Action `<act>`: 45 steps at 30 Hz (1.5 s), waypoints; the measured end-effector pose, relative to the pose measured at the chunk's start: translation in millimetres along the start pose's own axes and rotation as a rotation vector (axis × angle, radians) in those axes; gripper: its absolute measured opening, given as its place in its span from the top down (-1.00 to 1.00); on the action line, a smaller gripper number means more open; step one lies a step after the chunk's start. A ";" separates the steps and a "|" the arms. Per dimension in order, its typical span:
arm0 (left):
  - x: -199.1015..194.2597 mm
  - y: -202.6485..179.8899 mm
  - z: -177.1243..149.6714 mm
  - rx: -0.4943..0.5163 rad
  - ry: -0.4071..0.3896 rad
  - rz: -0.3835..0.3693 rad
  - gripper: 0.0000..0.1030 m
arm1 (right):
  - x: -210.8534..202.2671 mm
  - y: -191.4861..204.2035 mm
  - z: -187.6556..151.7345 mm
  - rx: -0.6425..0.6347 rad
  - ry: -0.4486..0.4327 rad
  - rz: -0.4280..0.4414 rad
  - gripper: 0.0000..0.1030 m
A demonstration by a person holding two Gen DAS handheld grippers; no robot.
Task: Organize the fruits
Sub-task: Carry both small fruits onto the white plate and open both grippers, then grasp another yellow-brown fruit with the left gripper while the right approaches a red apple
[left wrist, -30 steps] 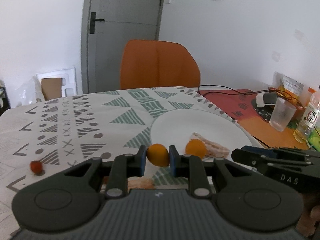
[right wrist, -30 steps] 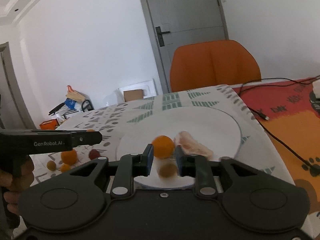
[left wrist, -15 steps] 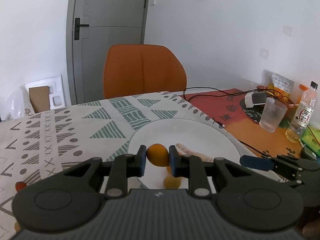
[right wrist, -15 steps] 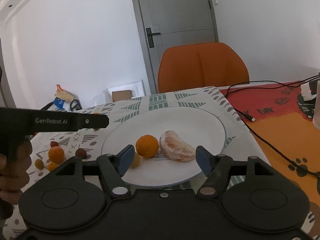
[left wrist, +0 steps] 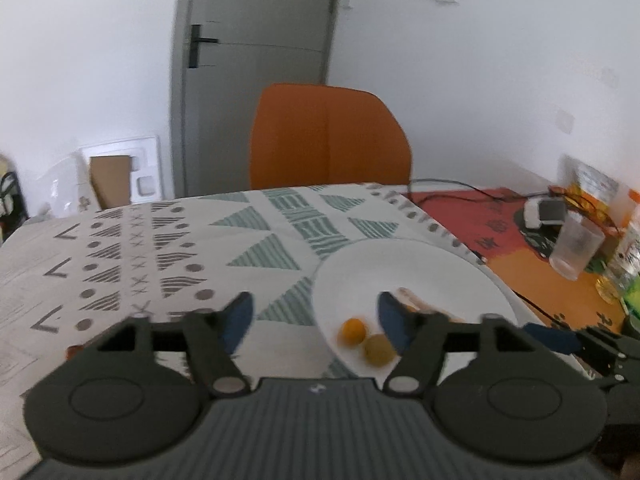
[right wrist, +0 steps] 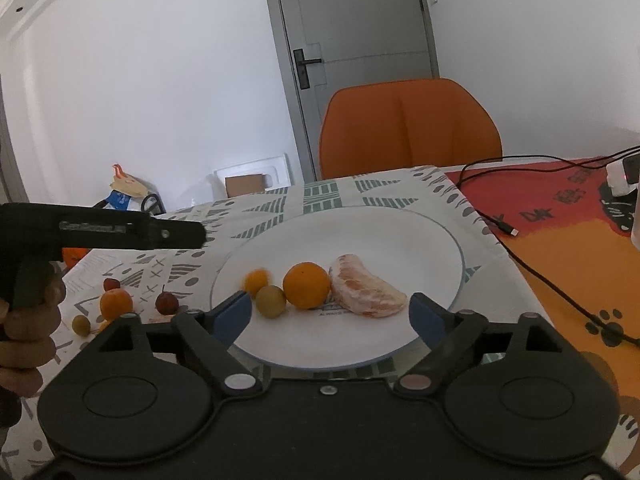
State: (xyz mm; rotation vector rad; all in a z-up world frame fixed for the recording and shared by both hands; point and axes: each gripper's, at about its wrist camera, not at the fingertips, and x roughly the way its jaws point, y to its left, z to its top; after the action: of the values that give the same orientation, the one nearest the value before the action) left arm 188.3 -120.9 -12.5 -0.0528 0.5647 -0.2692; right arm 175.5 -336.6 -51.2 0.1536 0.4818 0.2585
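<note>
A white plate holds a small orange fruit, a yellow-green fruit, a bigger orange and a peeled orange half. My right gripper is open and empty at the plate's near rim. My left gripper is open and empty at the plate's left edge; the small orange fruit and the yellow-green fruit lie between its fingers. The left gripper also shows in the right wrist view. Loose fruits lie on the cloth: an orange, two red ones, a yellow-green one.
An orange chair stands behind the table. A black cable runs over the red and orange mat on the right. A plastic cup, a bottle and a charger stand at far right.
My left gripper has opened and let the small orange fruit fall onto the plate, then drawn back left. My right gripper let go of its orange earlier and stays open.
</note>
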 end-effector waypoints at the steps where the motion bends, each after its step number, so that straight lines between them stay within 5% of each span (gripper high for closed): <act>1: -2.0 3.0 0.1 -0.009 -0.004 0.010 -0.52 | 0.2 1.2 0.0 0.002 0.000 0.002 -0.75; 23: -52.2 84.6 -18.3 -0.154 -0.002 0.214 -0.70 | 11.5 45.3 4.4 -0.008 0.035 0.141 -0.82; 45: -63.6 137.6 -58.8 -0.292 0.025 0.270 -0.68 | 34.3 101.6 3.0 -0.128 0.115 0.222 -0.82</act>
State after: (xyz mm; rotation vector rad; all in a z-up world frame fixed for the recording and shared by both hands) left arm 137.9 30.1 -46.0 -0.2537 0.6252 0.0767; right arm 185.1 -230.1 -42.6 0.0673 0.5616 0.5167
